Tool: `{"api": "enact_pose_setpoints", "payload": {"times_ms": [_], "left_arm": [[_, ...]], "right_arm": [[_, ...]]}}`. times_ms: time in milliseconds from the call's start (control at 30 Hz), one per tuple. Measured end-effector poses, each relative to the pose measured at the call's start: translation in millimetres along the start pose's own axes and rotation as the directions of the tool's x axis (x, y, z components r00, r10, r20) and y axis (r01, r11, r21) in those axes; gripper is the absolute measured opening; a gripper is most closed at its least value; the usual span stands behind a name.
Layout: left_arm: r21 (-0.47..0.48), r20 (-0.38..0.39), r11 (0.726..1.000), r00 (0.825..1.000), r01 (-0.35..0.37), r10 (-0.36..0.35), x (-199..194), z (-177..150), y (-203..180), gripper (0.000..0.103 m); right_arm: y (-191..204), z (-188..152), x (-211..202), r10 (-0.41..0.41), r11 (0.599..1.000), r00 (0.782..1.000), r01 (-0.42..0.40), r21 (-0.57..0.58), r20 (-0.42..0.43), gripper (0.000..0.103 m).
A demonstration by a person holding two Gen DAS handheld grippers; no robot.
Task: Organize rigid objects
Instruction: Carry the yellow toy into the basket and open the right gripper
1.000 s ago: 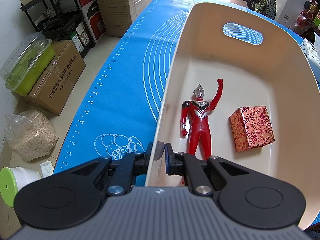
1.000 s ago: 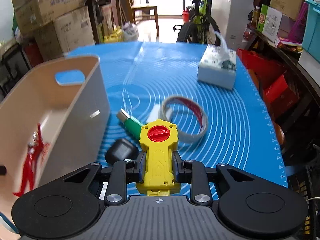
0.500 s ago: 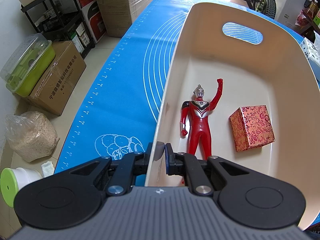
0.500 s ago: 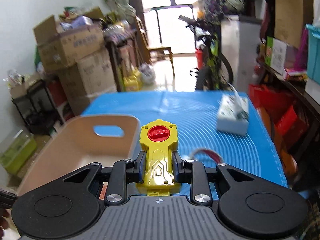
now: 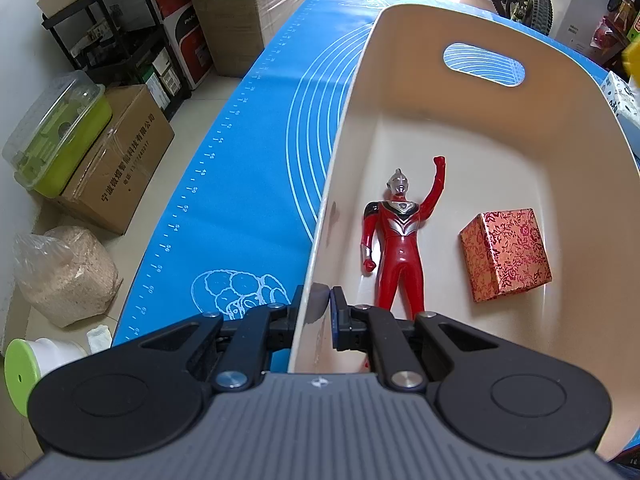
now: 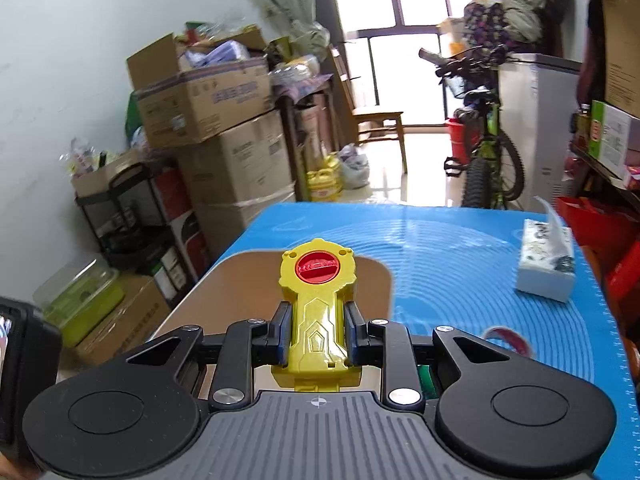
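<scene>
My left gripper (image 5: 316, 312) is shut on the near left wall of a cream plastic bin (image 5: 500, 136) on the blue mat. A red hero figure (image 5: 400, 236) and a red patterned box (image 5: 506, 254) lie in the bin. My right gripper (image 6: 316, 334) is shut on a yellow toy launcher (image 6: 318, 312) with a red dial, held in the air above the bin's far rim (image 6: 248, 264). A blurred yellow bit of the toy shows at the right edge of the left wrist view (image 5: 632, 62).
A tissue pack (image 6: 546, 260) and a tape roll (image 6: 506, 338) lie on the blue mat (image 6: 460, 248) to the right. Cardboard boxes (image 6: 224, 136), a black shelf (image 5: 120, 40) and a bicycle (image 6: 484, 160) stand around the table.
My right gripper has lifted the yellow toy higher and swung it left over the bin. My left gripper and the bin have stayed still.
</scene>
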State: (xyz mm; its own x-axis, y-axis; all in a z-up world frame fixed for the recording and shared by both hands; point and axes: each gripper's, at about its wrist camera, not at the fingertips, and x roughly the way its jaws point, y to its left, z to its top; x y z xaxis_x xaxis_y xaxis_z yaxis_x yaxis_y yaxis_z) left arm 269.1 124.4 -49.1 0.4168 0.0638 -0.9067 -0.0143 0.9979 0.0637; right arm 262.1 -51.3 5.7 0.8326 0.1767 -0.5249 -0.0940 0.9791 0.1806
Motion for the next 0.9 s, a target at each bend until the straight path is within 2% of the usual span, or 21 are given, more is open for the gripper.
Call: {"api": "enact_pose_setpoints", "payload": {"times_ms": [333, 567, 700, 900], "left_arm": [[0.005, 0.002, 1.0, 1.0, -0.004, 0.004, 0.0, -0.5, -0.4, 0.013], [0.006, 0.0, 1.0, 1.0, -0.002, 0.002, 0.4, -0.1, -0.8, 0.013], [0.003, -0.001, 1.0, 1.0, 0.0, 0.0, 0.9, 0.8, -1.8, 0.013], [0.007, 0.001, 1.0, 1.0, -0.001, 0.001, 2.1, 0.2, -2.5, 0.013]], "right_arm": [[30.1, -23.3, 35.6, 0.024, 0.997, 0.989, -0.034, -0.072, -0.144, 0.035], [39.2, -43.1, 54.2, 0.018, 0.993, 0.964, -0.049, -0.108, -0.267, 0.035], [43.8, -51.5, 58.1, -0.005, 0.989, 0.954, -0.039, -0.142, -0.3, 0.035], [41.1, -51.9, 57.1, 0.01, 0.991, 0.949, -0.051, -0.121, -0.314, 0.039]]}}
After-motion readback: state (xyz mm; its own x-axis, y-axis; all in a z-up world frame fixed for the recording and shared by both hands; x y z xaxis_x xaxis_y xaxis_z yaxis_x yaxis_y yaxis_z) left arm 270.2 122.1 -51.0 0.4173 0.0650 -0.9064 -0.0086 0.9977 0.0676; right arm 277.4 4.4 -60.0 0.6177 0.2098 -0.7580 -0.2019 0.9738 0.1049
